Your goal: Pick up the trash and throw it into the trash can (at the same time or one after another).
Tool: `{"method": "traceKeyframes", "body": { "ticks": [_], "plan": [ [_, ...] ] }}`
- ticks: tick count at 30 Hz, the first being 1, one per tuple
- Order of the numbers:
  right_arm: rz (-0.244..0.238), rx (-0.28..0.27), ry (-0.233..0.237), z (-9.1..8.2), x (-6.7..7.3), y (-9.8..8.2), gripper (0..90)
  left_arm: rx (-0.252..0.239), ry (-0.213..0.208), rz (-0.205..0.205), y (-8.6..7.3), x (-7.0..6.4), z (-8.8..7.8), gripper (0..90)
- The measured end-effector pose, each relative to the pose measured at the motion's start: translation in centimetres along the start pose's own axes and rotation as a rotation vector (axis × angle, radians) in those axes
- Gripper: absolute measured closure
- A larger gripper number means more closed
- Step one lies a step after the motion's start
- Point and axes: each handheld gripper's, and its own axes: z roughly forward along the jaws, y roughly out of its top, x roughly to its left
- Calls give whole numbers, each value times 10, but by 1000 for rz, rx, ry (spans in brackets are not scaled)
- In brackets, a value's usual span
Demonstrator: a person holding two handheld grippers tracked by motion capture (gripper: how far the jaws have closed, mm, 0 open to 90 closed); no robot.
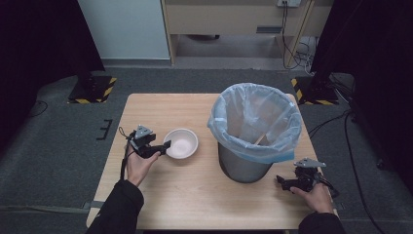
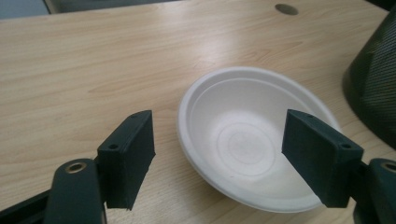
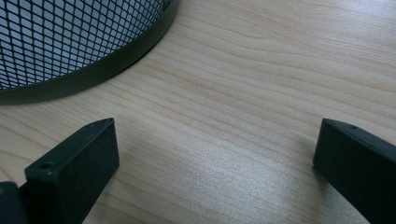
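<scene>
Left hand-held gripper (image 2: 219, 158), jaws apart, straddles the near rim of an empty white bowl (image 2: 254, 135), not yet gripped; right hand-held gripper (image 3: 215, 163) rests open beside the lined wastebasket (image 1: 253, 131) on the counter (image 1: 195, 195).

light: dim, even – shadows: soft – focus: near foreground blurred – corners: dark

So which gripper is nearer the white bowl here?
Left. The left gripper is open right at the white bowl, its fingers straddling the near rim. The right gripper rests open beyond the bin.
</scene>
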Motion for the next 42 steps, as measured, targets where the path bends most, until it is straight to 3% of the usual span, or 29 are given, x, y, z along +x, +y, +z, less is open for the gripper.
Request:
{"method": "traceKeyframes", "body": {
  "ticks": [4, 9, 18, 27, 33, 42],
  "plan": [
    [0, 0, 0, 0, 0, 0, 4, 26, -8, -33, -7, 3, 12, 254],
    [0, 0, 0, 0, 0, 0, 4, 55, 0, -35, -11, 4, 22, 276],
    [0, 0, 0, 0, 0, 0, 4, 115, -41, -108, -15, 8, 29, 505],
    [0, 0, 0, 0, 0, 0, 4, 138, -51, -142, -14, 9, 25, 747],
    [0, 0, 0, 0, 0, 0, 4, 103, -81, -194, -10, 11, 18, 808],
    [0, 0, 0, 0, 0, 0, 4, -13, -105, -177, 6, 6, -2, 840]
  ]
}}
